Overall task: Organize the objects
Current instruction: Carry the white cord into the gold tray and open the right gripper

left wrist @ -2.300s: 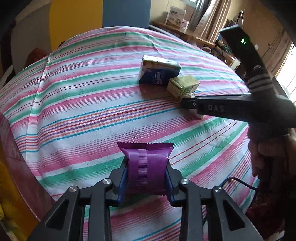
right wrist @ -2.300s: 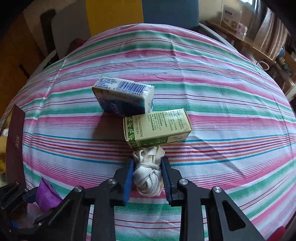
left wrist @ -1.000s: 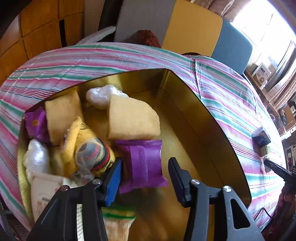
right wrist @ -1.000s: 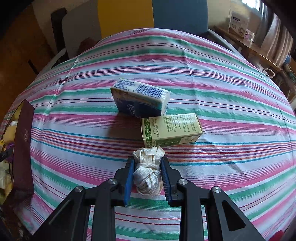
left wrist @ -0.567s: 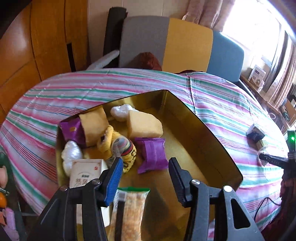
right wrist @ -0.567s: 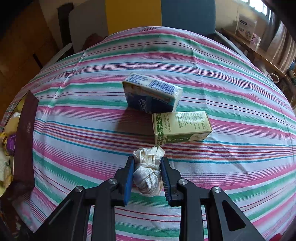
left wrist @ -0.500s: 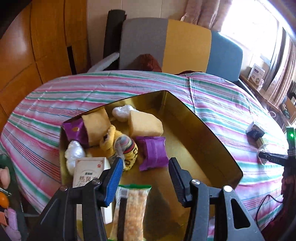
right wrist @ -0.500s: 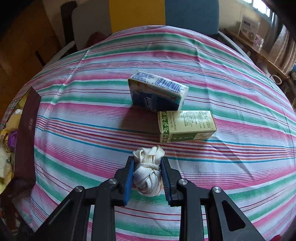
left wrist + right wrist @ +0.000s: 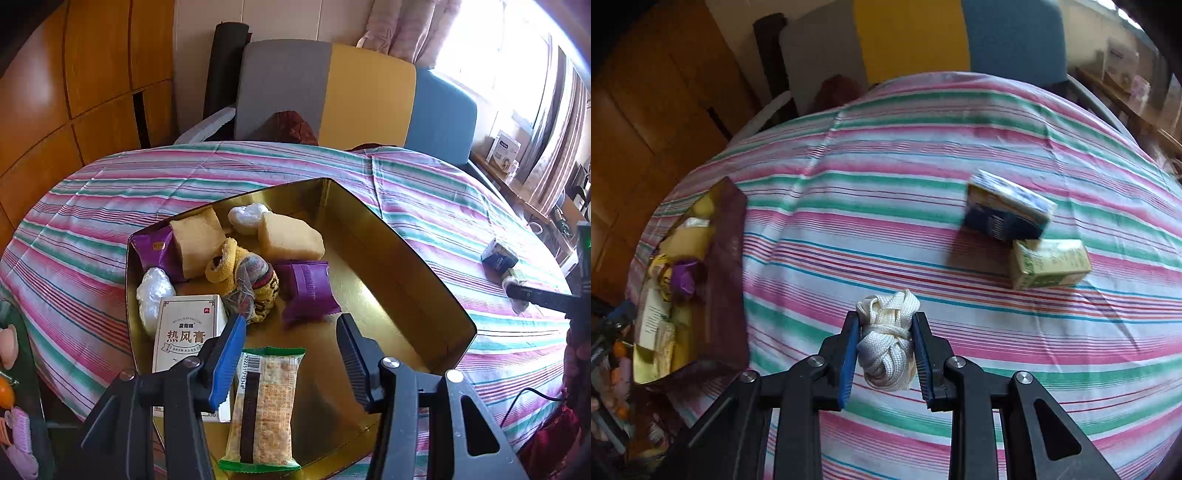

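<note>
Glossy gold-lined box [image 9: 369, 236], woven striped cloth [image 9: 923, 155], braided white cord [image 9: 886, 343], crinkly purple wrapper [image 9: 308, 291].

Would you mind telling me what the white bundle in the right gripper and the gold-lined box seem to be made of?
The white bundle looks like flat woven cord, likely cotton or polyester: matte, with a visible braided weave and soft knotted loops. The box appears to be cardboard lined with glossy gold foil paper: its walls are thin, straight and mirror-like inside, with a dark maroon outside.

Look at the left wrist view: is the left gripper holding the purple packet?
No: the left gripper is open and empty, and the purple packet lies in the gold box.
</note>
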A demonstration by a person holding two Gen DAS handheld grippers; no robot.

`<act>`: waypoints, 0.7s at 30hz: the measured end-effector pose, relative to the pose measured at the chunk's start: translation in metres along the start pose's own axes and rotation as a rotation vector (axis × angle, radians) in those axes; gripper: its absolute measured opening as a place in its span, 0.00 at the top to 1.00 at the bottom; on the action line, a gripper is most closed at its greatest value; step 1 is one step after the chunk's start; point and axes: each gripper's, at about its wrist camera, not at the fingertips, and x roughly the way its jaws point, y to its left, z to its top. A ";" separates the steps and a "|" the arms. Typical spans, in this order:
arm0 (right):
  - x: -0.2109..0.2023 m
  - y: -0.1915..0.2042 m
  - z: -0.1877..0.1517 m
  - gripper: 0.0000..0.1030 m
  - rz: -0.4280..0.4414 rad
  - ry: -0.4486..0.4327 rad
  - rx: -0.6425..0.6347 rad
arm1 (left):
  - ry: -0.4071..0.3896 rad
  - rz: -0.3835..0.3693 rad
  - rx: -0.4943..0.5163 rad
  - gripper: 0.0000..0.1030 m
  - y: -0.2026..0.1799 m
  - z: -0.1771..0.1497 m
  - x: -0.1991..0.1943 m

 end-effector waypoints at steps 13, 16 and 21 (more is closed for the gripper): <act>-0.010 0.179 -0.001 0.72 0.295 -0.038 -0.292 | 0.001 0.009 -0.046 0.50 0.022 -0.006 -0.003; 0.002 0.202 -0.007 0.72 0.320 -0.002 -0.322 | -0.003 0.014 -0.077 0.50 0.033 -0.008 -0.004; 0.028 0.236 -0.021 0.72 0.356 0.084 -0.389 | -0.017 0.033 -0.123 0.50 0.052 -0.009 -0.008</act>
